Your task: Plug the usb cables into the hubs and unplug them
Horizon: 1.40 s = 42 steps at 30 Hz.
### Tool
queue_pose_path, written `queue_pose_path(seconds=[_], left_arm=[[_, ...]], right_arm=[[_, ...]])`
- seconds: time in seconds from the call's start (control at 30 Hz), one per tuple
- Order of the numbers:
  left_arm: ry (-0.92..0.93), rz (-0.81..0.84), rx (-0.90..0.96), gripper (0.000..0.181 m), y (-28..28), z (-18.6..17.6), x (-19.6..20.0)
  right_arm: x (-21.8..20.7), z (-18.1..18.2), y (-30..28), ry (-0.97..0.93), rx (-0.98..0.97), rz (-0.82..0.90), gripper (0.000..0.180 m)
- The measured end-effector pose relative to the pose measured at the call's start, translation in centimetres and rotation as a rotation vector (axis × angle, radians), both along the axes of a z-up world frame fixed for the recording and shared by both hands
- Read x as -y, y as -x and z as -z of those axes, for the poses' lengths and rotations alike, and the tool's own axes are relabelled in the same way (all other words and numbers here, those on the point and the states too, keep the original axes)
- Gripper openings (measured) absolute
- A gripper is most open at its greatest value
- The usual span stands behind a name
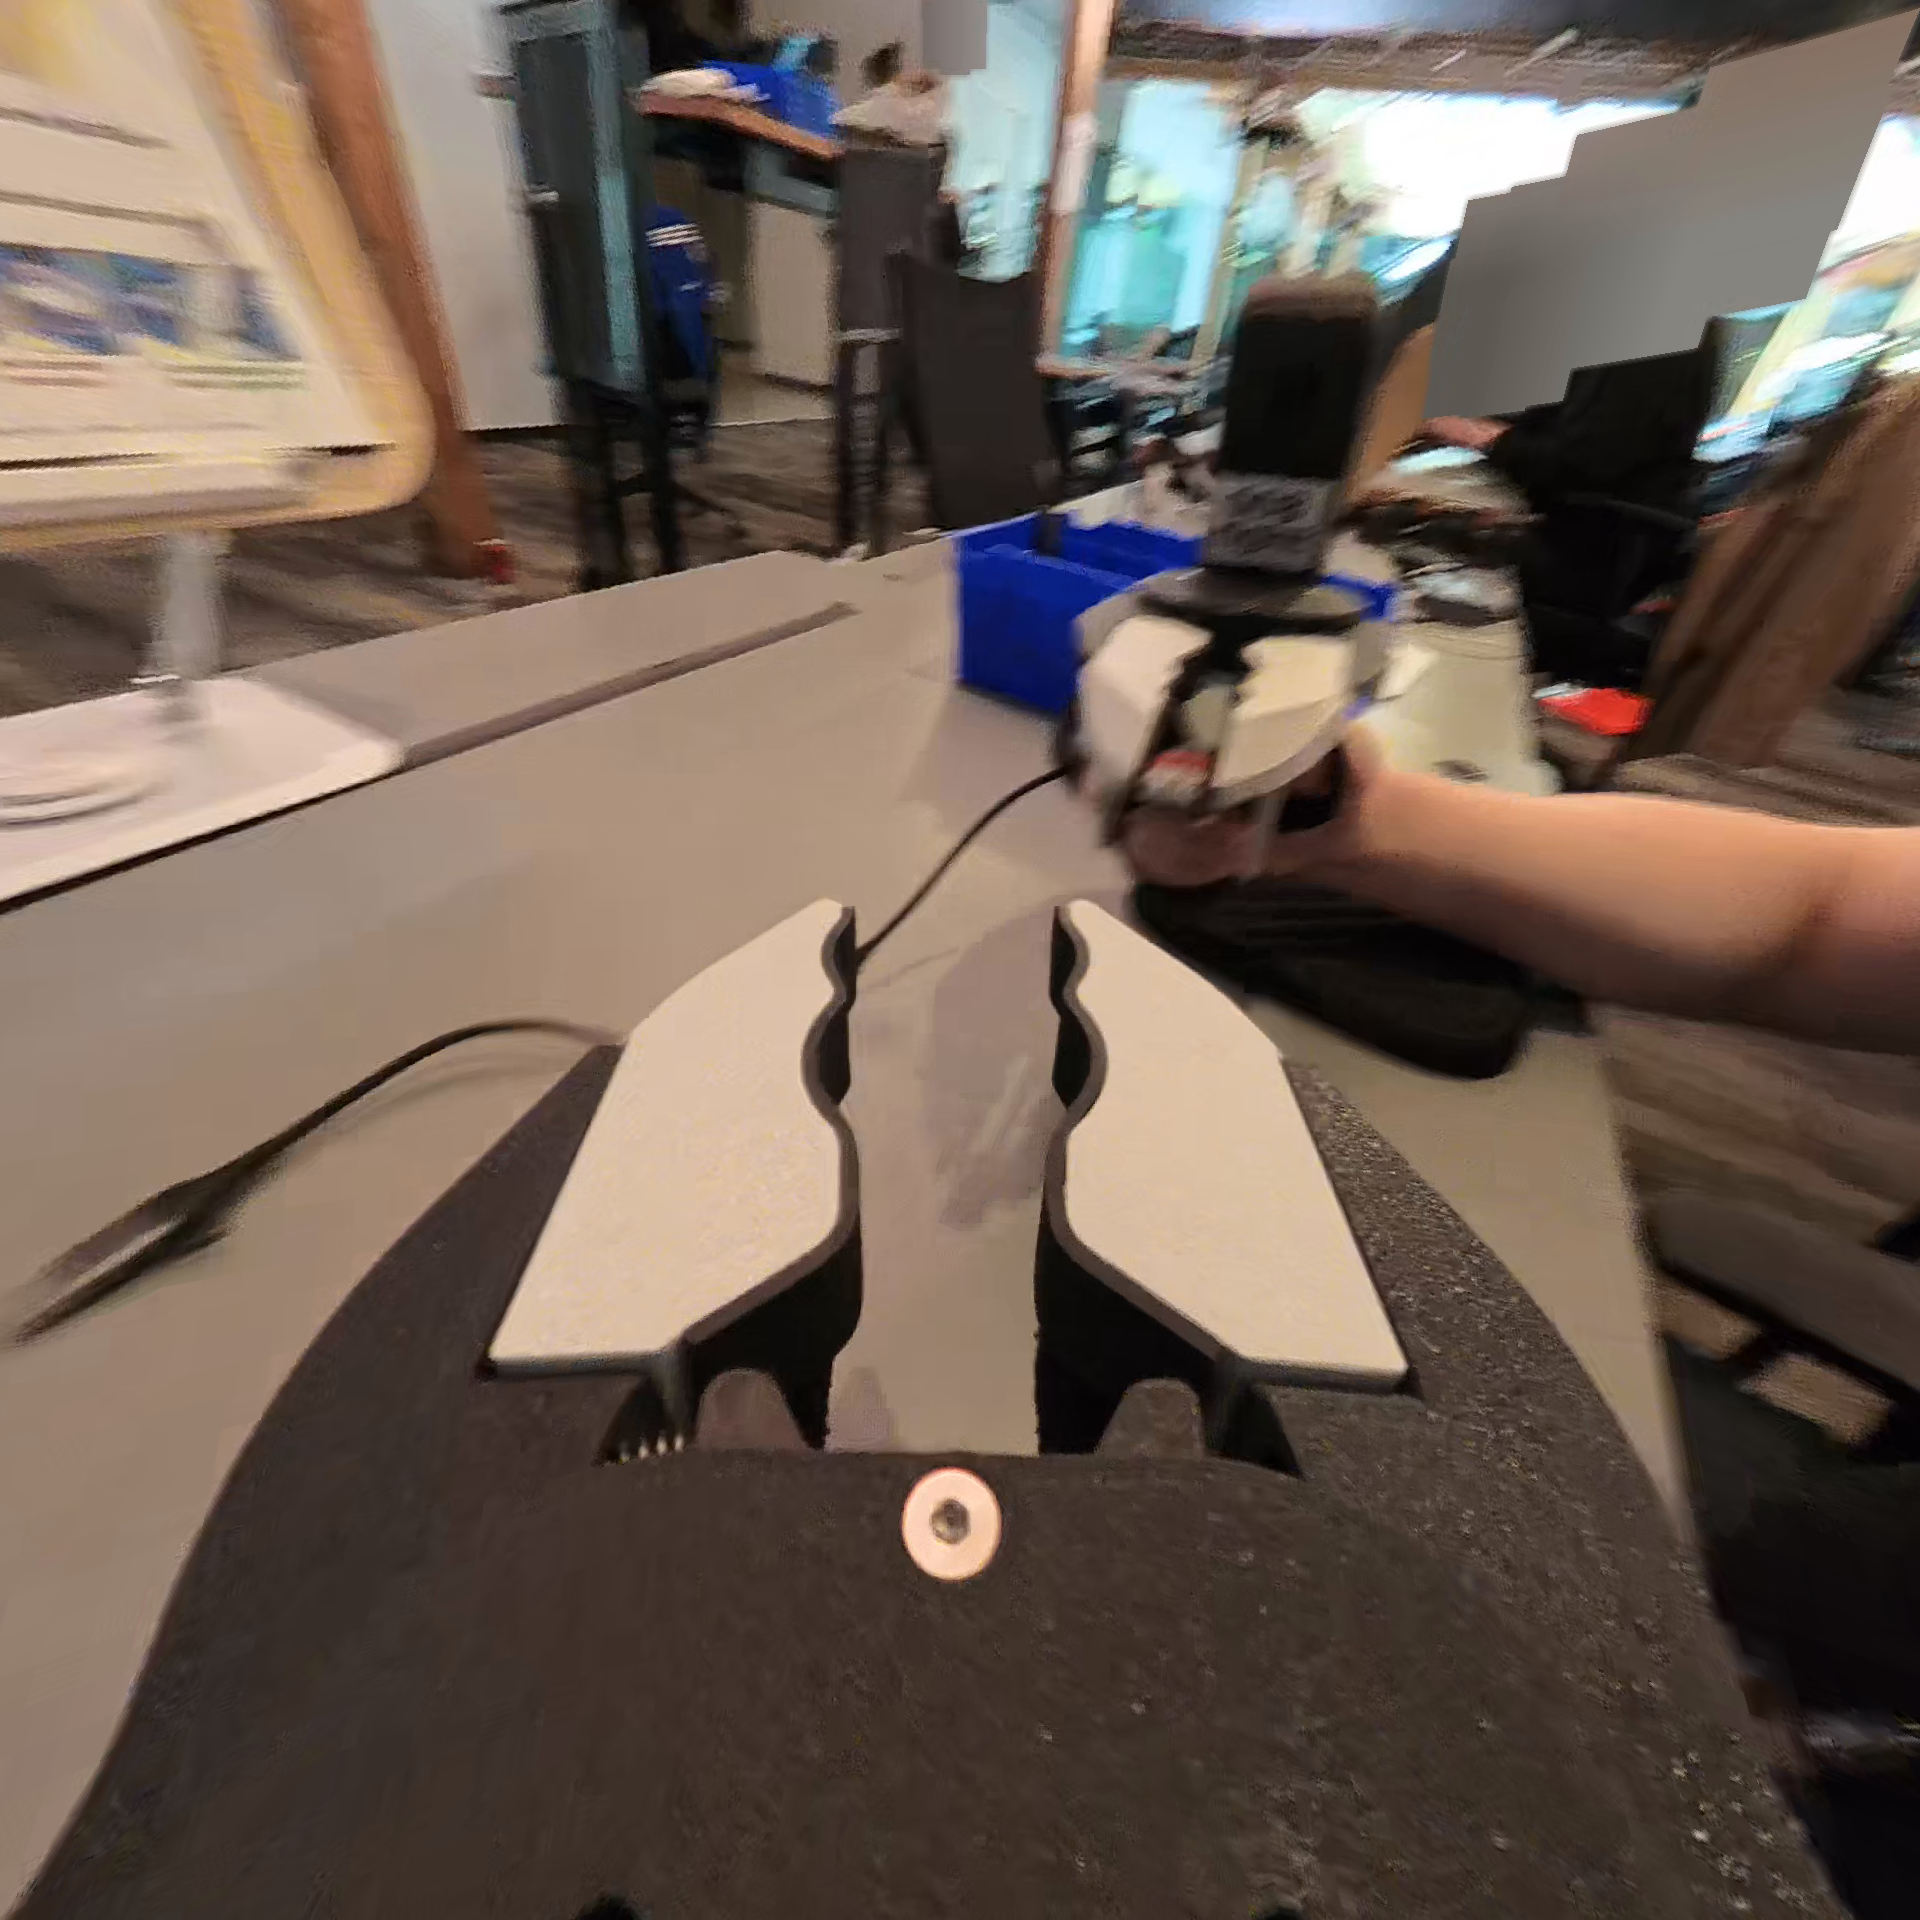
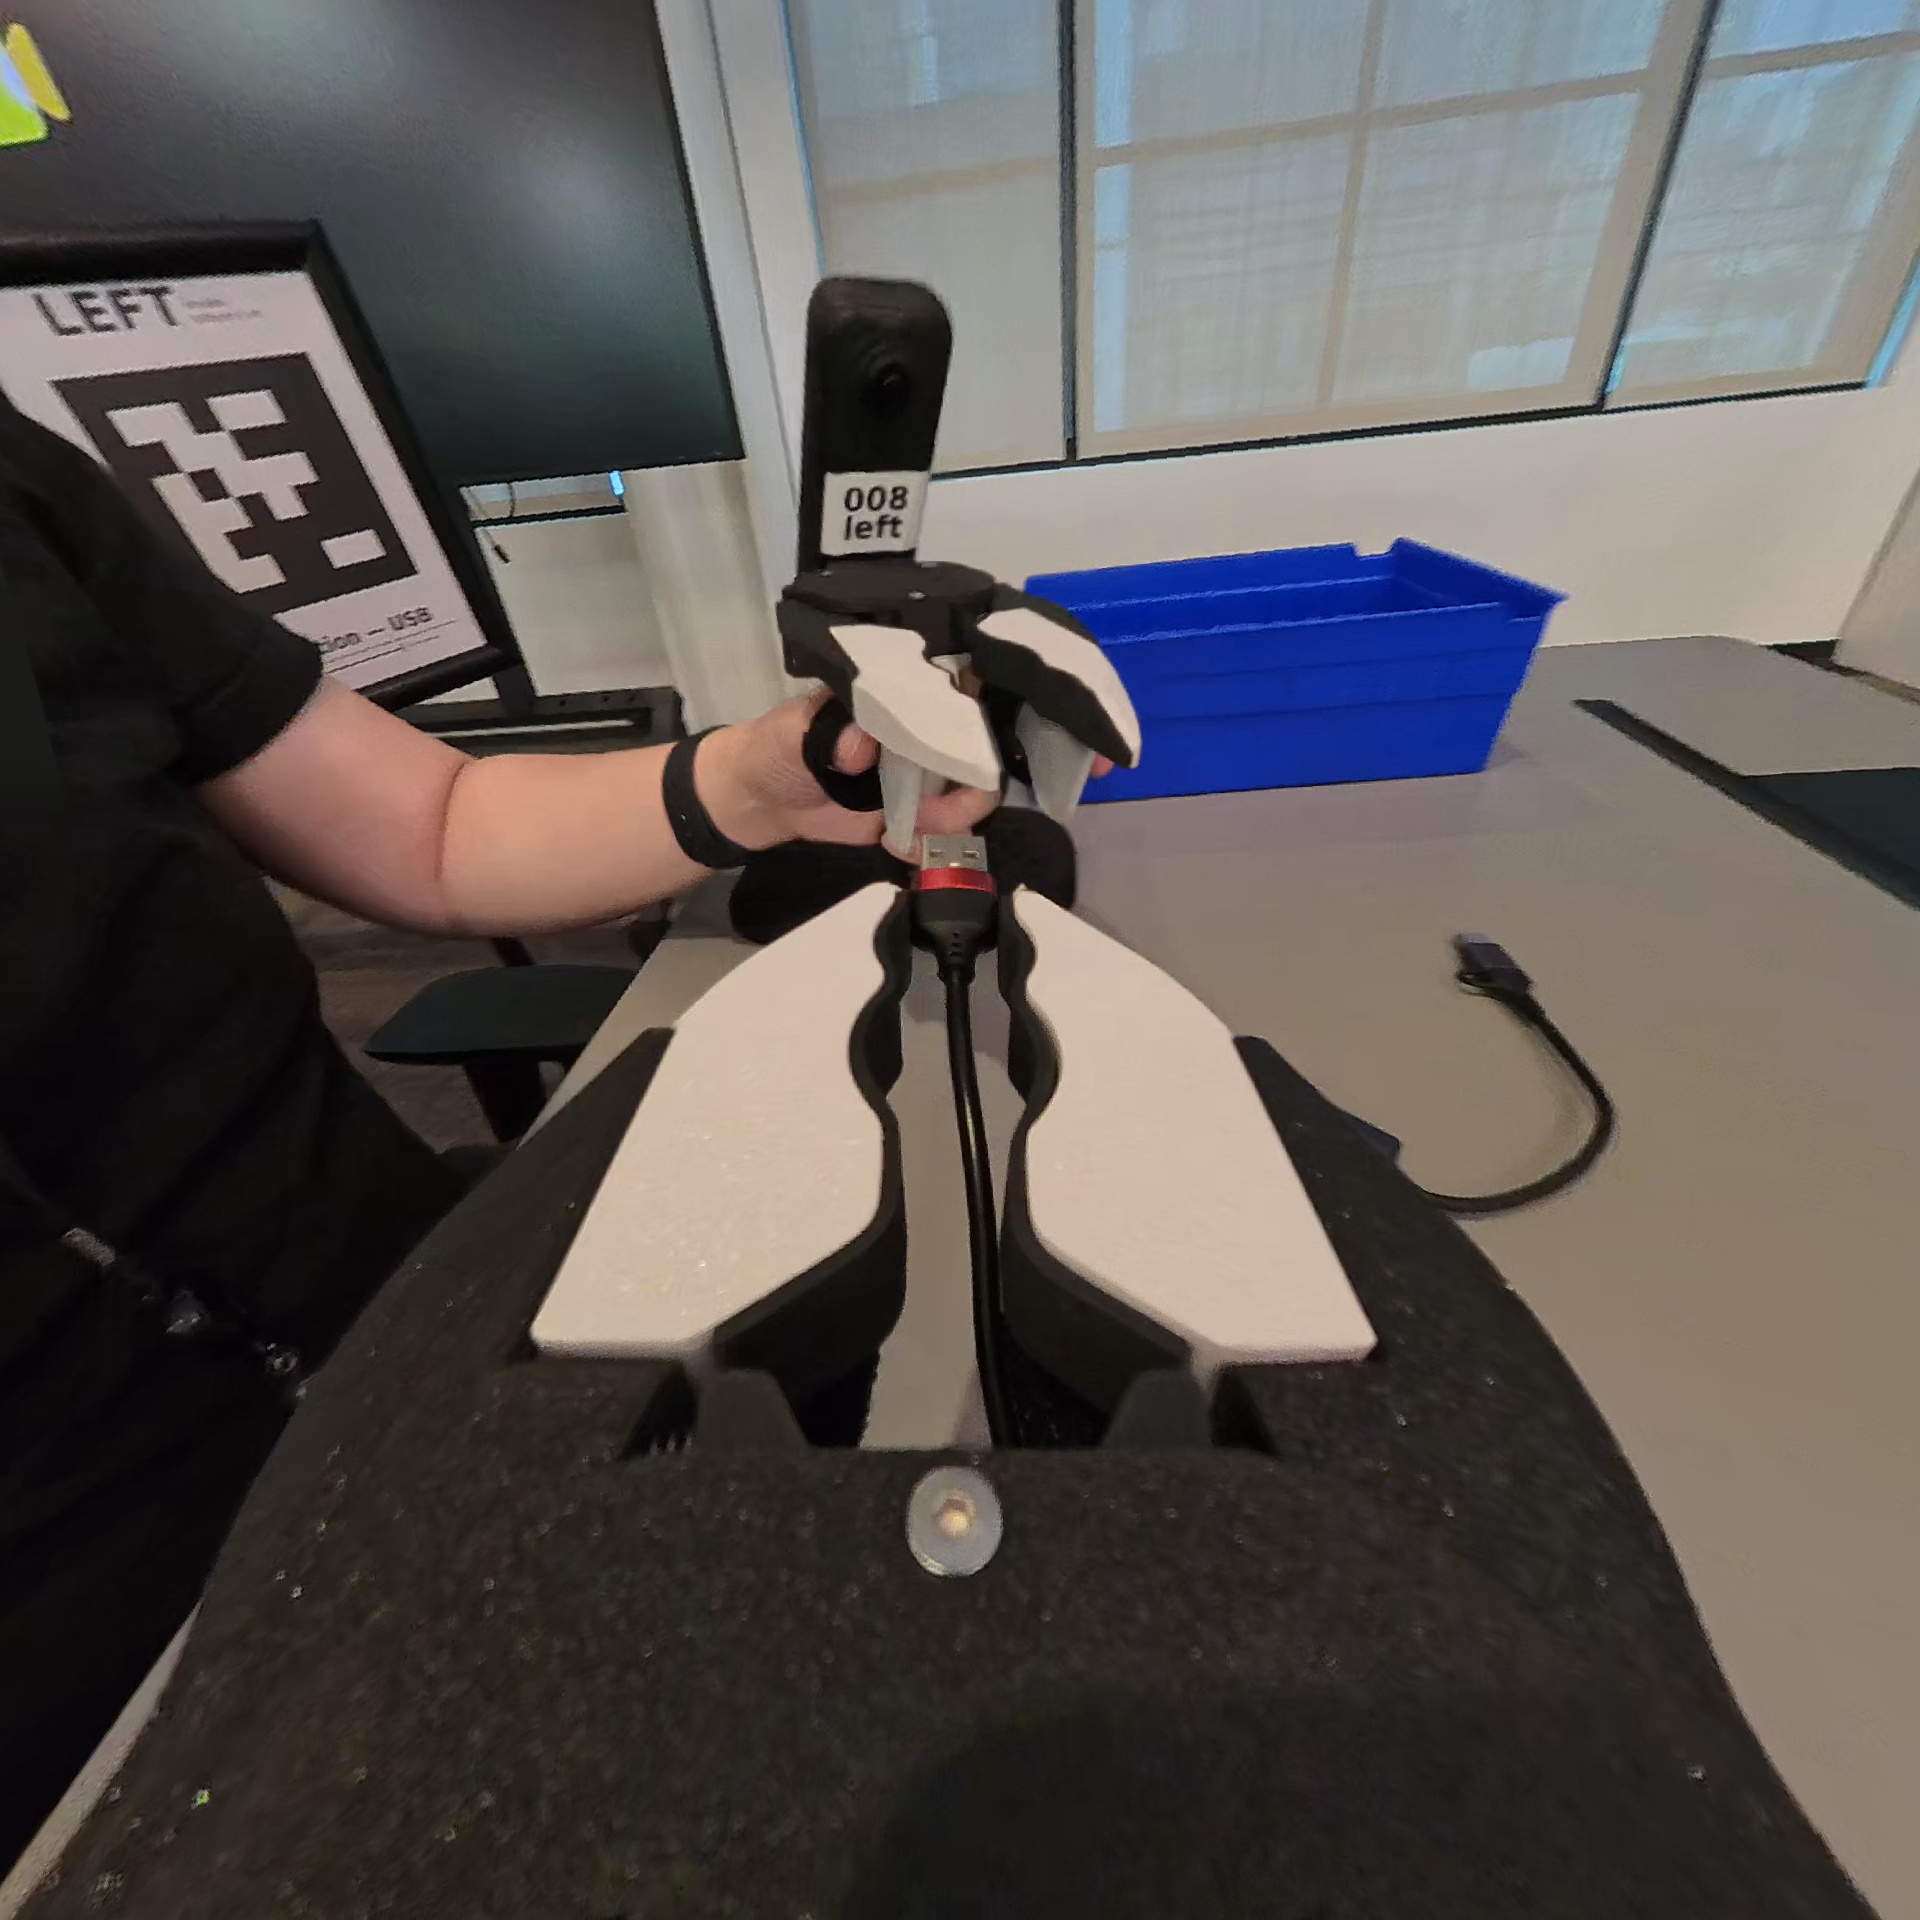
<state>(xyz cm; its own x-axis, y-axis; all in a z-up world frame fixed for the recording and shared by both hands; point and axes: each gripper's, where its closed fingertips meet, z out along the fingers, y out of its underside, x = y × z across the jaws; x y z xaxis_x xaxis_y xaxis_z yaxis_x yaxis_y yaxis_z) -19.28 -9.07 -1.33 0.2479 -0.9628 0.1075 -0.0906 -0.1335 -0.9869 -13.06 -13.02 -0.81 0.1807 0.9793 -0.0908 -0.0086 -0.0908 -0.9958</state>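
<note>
My right gripper (image 2: 956,902) is shut on a black USB plug with a red band (image 2: 953,881). Its metal end sticks out past the fingertips and its black cable (image 2: 971,1122) runs back between the fingers. My left gripper (image 1: 956,925) is open and empty above the grey table (image 1: 623,831). It faces the right gripper (image 1: 1169,774), and the left gripper (image 2: 982,805) is held just beyond the plug tip. A second black cable (image 2: 1558,1122) with a dark connector (image 2: 1491,961) lies on the table to the right. In the left wrist view a blurred dark piece on a cable (image 1: 114,1247) lies at the left.
A blue bin (image 2: 1299,665) stands at the back of the table and also shows in the left wrist view (image 1: 1023,623). A black pad (image 1: 1340,977) lies under the hand that holds the right gripper. A sign board with a marker (image 2: 229,468) stands at the left, and chairs are past the table edge. Across from one pair of fingers to the other is roughly 8 cm.
</note>
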Motion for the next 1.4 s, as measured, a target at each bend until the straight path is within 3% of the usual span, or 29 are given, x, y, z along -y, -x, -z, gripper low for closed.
queue_pose_path(seconds=[0.1,0.27,0.4,0.57,0.7,0.9,1.0,1.13,1.4], left_arm=[[0.059,-0.113,-0.127,0.037,3.0,2.5,-2.4],[0.186,-0.202,-0.376,0.031,3.9,8.5,-3.1],[0.110,-0.327,-0.527,0.038,3.9,9.9,-4.2],[0.216,-0.271,-0.685,0.042,2.6,12.6,-3.6],[0.141,-0.304,-0.765,0.051,2.4,12.9,-4.4],[0.241,-0.278,-0.753,0.054,2.0,13.9,-4.2],[0.263,-0.293,-0.724,0.050,2.1,13.8,-4.4],[0.232,-0.350,-0.711,0.032,2.6,13.9,-4.9],[0.304,-0.278,-0.654,0.031,1.9,13.5,-4.2]], right_arm=[[-0.7,-0.6,-1.3,-0.018,-0.013,0.058,0.015],[-1.2,-1.4,-2.5,-0.043,-0.021,0.099,0.015],[-1.2,-0.8,-2.7,-0.039,0.000,0.105,0.015],[-0.7,-0.2,-2.2,-0.044,0.036,0.088,0.015],[-0.5,0.0,-2.1,-0.053,0.048,0.081,0.015],[-0.3,0.0,-2.4,-0.049,0.044,0.073,0.015],[-0.3,0.2,-2.4,-0.050,0.050,0.069,0.015],[-0.2,0.5,-2.2,-0.056,0.070,0.064,0.015],[0.0,0.6,-2.2,-0.062,0.078,0.067,0.015]])
